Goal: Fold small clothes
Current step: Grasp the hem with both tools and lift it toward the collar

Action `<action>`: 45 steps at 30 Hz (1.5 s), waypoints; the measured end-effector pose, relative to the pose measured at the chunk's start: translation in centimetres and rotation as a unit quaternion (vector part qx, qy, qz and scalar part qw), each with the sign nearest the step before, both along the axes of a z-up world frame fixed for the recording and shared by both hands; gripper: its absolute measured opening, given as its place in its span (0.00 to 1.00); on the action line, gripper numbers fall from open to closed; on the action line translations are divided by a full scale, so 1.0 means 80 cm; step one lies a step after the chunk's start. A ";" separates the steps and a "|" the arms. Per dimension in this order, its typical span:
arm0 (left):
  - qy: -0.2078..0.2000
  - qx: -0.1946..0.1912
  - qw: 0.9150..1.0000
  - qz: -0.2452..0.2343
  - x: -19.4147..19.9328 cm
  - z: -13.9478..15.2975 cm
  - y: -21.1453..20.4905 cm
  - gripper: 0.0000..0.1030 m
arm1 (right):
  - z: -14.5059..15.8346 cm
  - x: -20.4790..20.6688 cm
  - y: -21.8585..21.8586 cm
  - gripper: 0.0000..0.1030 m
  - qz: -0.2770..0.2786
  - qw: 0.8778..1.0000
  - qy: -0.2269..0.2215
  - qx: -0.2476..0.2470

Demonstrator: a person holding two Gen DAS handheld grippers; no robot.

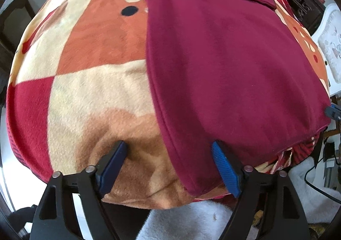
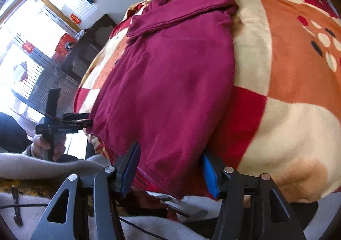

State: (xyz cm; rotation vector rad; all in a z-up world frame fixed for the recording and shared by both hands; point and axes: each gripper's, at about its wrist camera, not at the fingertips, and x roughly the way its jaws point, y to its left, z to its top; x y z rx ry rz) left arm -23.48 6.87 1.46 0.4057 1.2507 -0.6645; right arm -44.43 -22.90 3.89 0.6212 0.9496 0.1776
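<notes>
Garment: maroon garment (image 1: pixel 223 58) lies flat on the patterned blanket (image 1: pixel 96 48), with a folded-over band at its far end.
Long axis: runs straight away from both tools, from the near hem at the fingertips to that far band.
Direction from left gripper: left gripper (image 1: pixel 170 167) has the cloth ahead and to its right; the near corner of the hem lies between its two fingers, closer to the right finger (image 1: pixel 224 167), while the left finger (image 1: pixel 113 167) sits over bare blanket.
Direction from right gripper: right gripper (image 2: pixel 170 169) faces the opposite near corner; the hem fills the gap between its fingers and hangs just over the blanket's near edge.
Left gripper state: spread wide, pinching nothing.
Right gripper state: spread wide; cloth lies in the gap, but no pinch shows.
Nearer tool: neither, as I judge it; each stands at its own corner of the same near hem.
Other tool seen: in the right wrist view the left gripper (image 2: pixel 64 125) and the hand (image 2: pixel 50 146) holding it appear off to the left, at the garment's far side edge.
Likely coming move: closing on both corners and carrying the hem forward along the long axis toward the far band.
</notes>
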 end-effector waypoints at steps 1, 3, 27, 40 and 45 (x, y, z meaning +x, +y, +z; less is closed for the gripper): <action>0.002 -0.005 1.000 -0.008 -0.001 0.002 -0.001 0.60 | -0.002 0.002 0.002 0.31 0.000 1.000 0.001 -0.006; 0.012 -0.020 0.999 -0.029 -0.004 0.009 -0.006 0.19 | -0.007 0.005 0.002 0.20 -0.003 1.000 0.002 -0.001; -0.041 -0.204 0.977 0.053 0.293 0.162 -0.138 0.07 | 0.106 0.238 -0.166 0.14 -0.095 0.983 -0.154 0.037; 0.037 -0.246 0.961 0.122 0.429 0.119 -0.188 0.12 | 0.046 0.351 -0.300 0.51 -0.218 0.961 -0.107 0.129; 0.035 -0.237 0.964 0.115 0.427 0.127 -0.188 0.45 | 0.074 0.317 -0.307 0.66 -0.229 0.956 -0.143 0.115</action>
